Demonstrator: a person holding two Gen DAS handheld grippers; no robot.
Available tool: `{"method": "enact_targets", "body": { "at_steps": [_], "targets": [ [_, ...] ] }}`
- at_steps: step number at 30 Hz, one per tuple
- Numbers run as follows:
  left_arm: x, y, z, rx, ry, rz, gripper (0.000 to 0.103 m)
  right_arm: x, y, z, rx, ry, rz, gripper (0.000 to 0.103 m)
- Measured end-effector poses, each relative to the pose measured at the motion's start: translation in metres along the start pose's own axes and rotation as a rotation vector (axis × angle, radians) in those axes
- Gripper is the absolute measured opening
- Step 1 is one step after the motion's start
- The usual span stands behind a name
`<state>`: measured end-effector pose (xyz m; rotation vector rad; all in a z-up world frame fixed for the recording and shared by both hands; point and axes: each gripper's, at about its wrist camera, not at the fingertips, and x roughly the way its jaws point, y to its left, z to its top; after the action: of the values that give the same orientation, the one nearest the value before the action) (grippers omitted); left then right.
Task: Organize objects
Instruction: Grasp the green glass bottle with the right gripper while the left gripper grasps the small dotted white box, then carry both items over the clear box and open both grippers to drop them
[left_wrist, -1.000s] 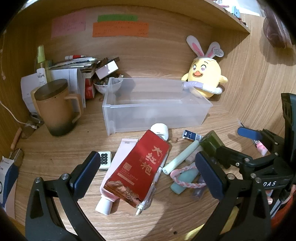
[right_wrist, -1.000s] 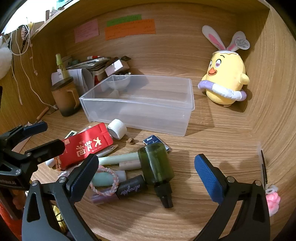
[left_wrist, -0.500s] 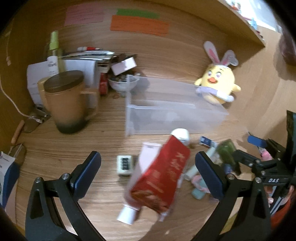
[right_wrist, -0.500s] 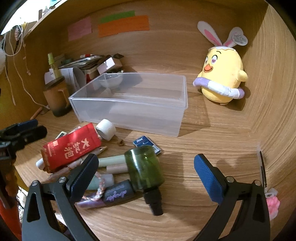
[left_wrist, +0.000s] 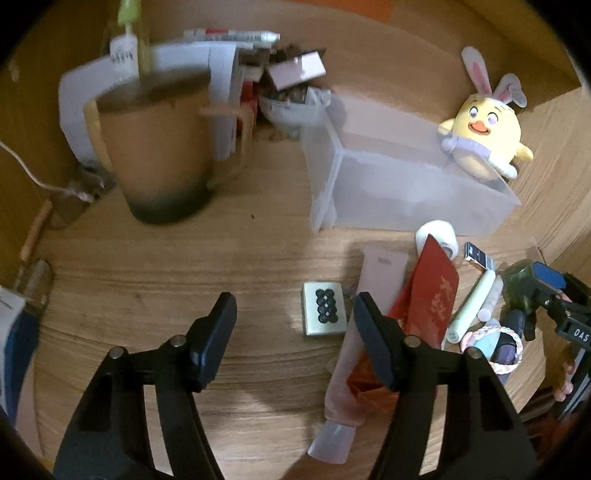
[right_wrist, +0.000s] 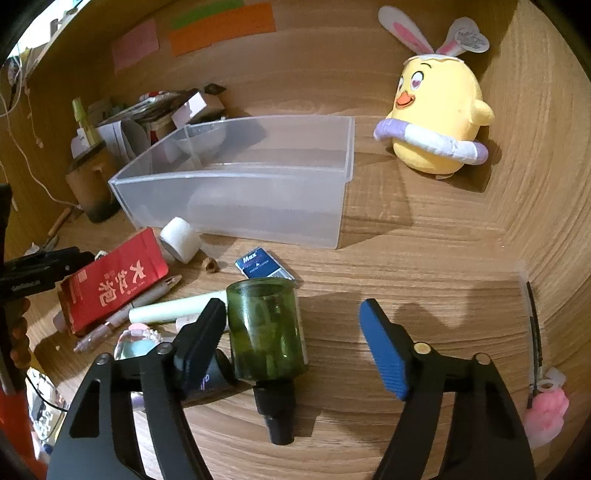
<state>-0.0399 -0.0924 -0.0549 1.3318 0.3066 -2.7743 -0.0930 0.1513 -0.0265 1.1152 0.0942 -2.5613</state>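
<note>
A clear plastic bin (right_wrist: 236, 192) stands empty at the back of the wooden desk; it also shows in the left wrist view (left_wrist: 406, 192). In front of it lies a pile: a red packet (right_wrist: 110, 280), a white roll (right_wrist: 181, 238), a blue Max box (right_wrist: 264, 267), a pale green stick (right_wrist: 173, 308), a pen and a green glass bottle (right_wrist: 266, 328) on its side. My right gripper (right_wrist: 293, 334) is open, low over the bottle, which lies between its fingers. My left gripper (left_wrist: 293, 332) is open over a white mahjong tile (left_wrist: 324, 308), next to the red packet (left_wrist: 424, 302) and a pink tube (left_wrist: 354, 362).
A brown lidded mug (left_wrist: 159, 147) stands at the left, with papers, boxes and a bowl behind it. A yellow bunny-eared plush (right_wrist: 436, 114) sits at the back right against the wall. A pink figure (right_wrist: 546, 413) and a dark pen lie at the far right.
My left gripper has swung left and forward, from over the red packet to over the mahjong tile. My right gripper has come down closer around the green bottle. Both stay open.
</note>
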Motion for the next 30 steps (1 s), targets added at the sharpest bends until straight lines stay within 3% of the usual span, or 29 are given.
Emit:
{"method": "enact_targets", "body": {
  "at_steps": [4,6,8,10,17,19,30],
  "targets": [
    [0.006,0.001,0.002,-0.017,0.014,-0.014,0.066,0.003,0.003,-0.002,-0.013,0.005,0.003,0.063],
    [0.007,0.0,0.003,-0.013,0.016,-0.016,0.066,0.005,0.003,-0.003,-0.016,0.012,0.005,0.053],
    [0.008,-0.002,0.004,0.001,0.019,0.001,0.062,0.007,0.002,-0.004,-0.014,0.017,0.008,0.047],
    [0.011,-0.004,0.002,0.025,0.037,0.021,0.049,0.007,0.001,-0.005,-0.009,0.019,0.013,0.039],
    [0.013,0.0,0.001,0.043,0.046,0.046,0.035,0.006,0.0,-0.006,-0.002,0.002,0.012,0.038],
    [0.013,0.0,0.001,0.039,0.047,0.037,0.024,0.004,-0.001,-0.005,0.003,-0.012,0.012,0.038],
    [-0.007,-0.004,0.012,0.007,-0.05,0.039,0.024,-0.017,-0.008,0.014,0.031,-0.1,0.001,0.038]
  ]
}}
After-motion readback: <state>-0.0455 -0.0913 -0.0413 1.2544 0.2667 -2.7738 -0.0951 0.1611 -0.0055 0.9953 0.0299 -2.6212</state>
